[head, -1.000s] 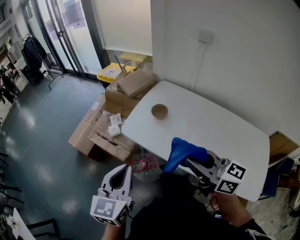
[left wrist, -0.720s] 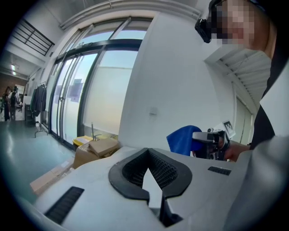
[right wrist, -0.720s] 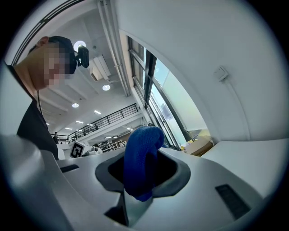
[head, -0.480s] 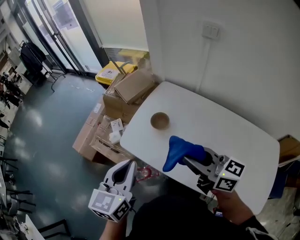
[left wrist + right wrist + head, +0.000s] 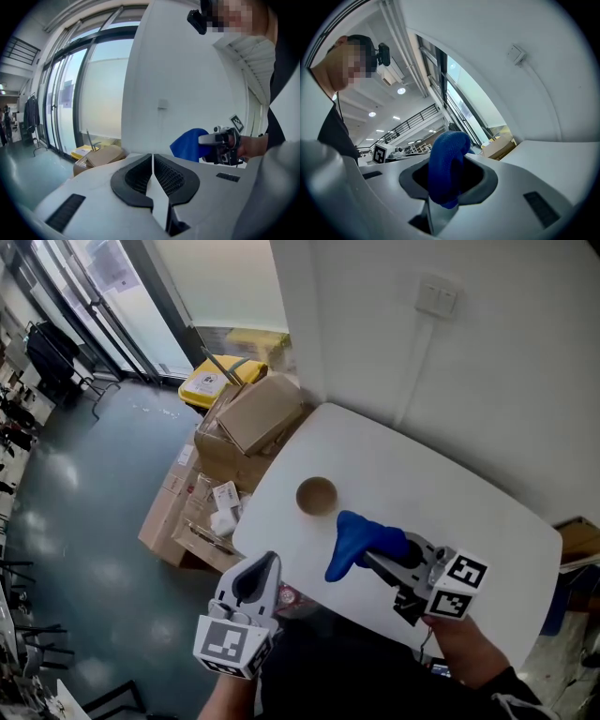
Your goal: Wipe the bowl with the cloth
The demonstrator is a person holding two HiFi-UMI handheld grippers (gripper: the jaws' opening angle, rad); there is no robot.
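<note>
We hold the cloth (image 5: 359, 538) in our right tongs (image 5: 373, 557), which are clamped on it. In the right gripper view the blue fabric fills the gap between the jaws and bulges out ahead of them as a folded wad. That grip makes sense to us, since a wad standing proud of the jaws lets soft cloth, not hard plastic, meet the bowl.

The bowl (image 5: 316, 494) stands upright on the white bench (image 5: 450, 507), towards its left end. It is just ahead of the hanging cloth tip and not touching it, so we judge the wiping has not begun.

Our left tongs (image 5: 266, 566) are closed on nothing. In the left gripper view the jaws meet along a thin seam with only the bench top beyond them. They hover at the near left edge of the bench, close to the bowl. We read that as readiness to steady it, because a small, light bowl would likely skid under a wiping stroke. They would have to open first.

Cardboard boxes (image 5: 246, 423) lie on the floor beyond the bench's left end.
</note>
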